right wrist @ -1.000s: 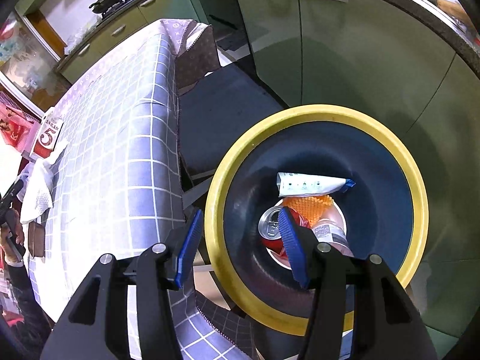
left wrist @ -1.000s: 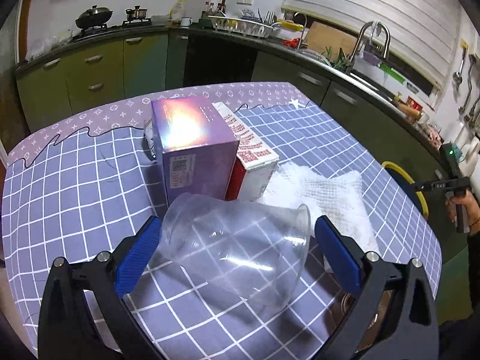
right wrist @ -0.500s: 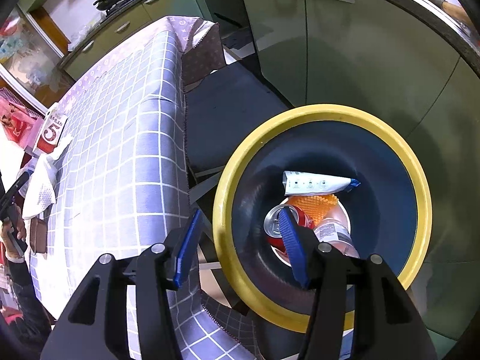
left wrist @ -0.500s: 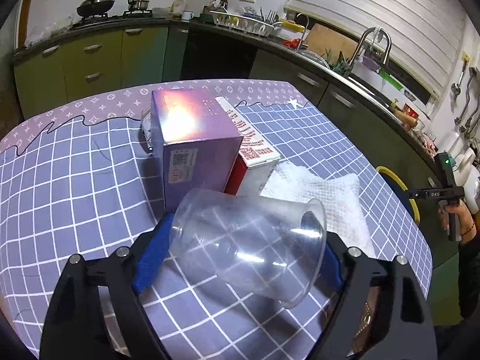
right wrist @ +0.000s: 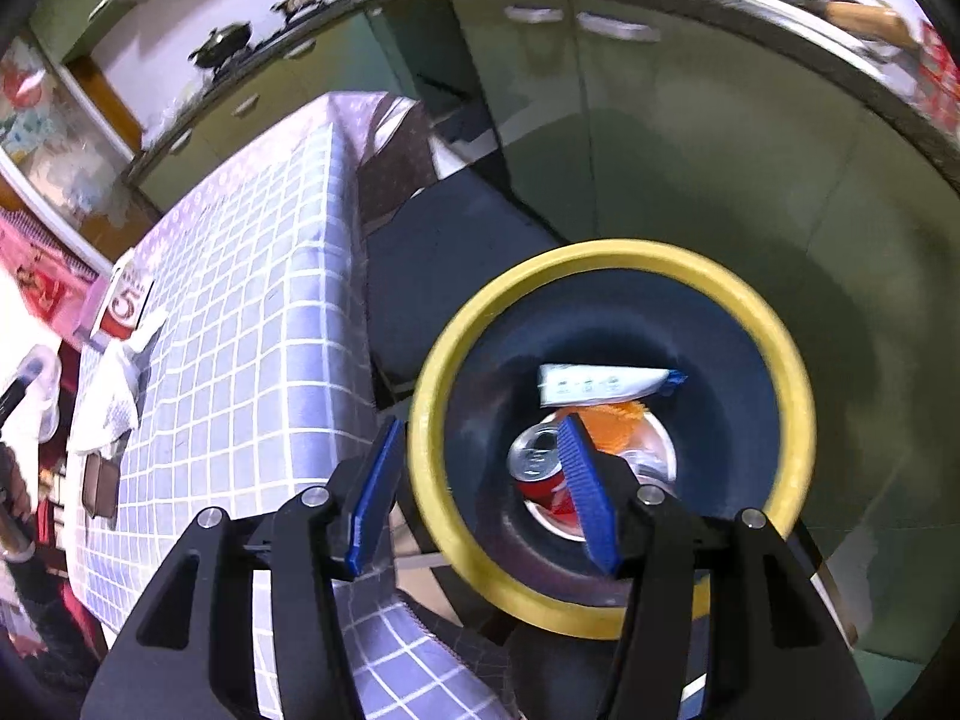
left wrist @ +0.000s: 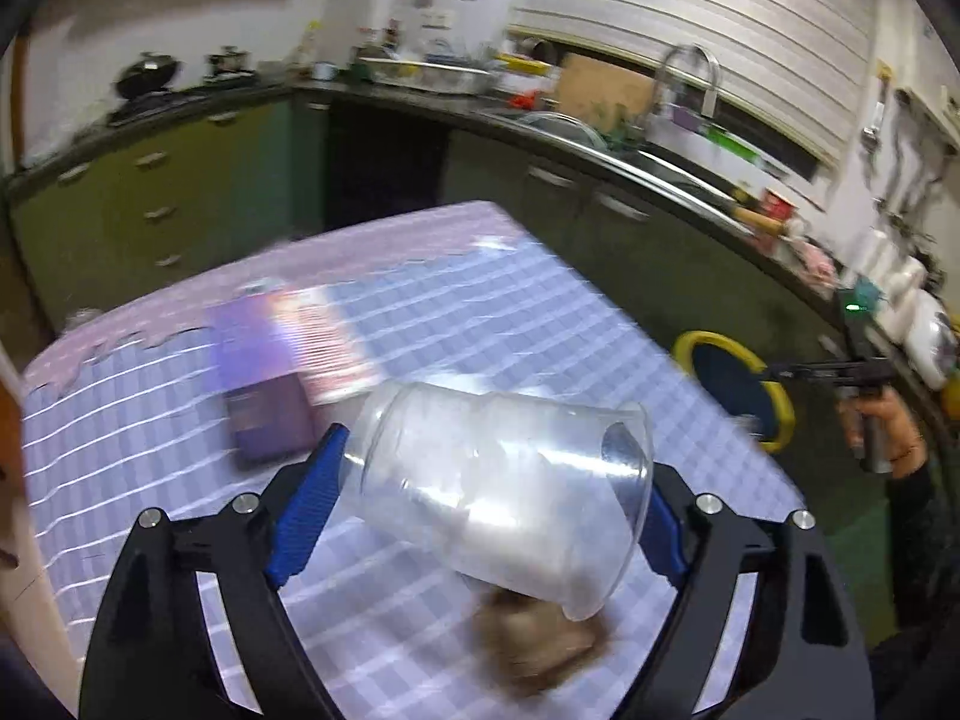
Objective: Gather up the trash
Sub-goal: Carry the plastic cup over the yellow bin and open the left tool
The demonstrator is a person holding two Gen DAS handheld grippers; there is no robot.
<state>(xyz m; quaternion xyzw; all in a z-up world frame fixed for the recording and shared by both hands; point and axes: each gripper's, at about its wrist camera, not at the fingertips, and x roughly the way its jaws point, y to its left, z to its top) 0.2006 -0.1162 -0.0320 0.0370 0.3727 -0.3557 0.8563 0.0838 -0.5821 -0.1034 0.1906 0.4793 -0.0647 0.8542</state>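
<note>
The cup [left wrist: 498,492] is gripped sideways between the left claw's [left wrist: 480,510] blue pads, lifted above the table [left wrist: 540,312]. The right claw [right wrist: 480,486] is held open and empty over the bin [right wrist: 600,258].

Black gripper [left wrist: 480,504] frames, blue ribbed pads [left wrist: 306,510]

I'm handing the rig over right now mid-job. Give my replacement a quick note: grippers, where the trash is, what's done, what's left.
Left gripper: shut on the clear plastic cup, lifted above the table.
Right gripper: open, empty, over the yellow-rimmed bin beside the table.
Done: red can, white wrapper and an orange piece lie in the bin.
Left: drop the cup in the bin. On the table remain the purple box, the red and white box, a white cloth and a blurred brown item.
</note>
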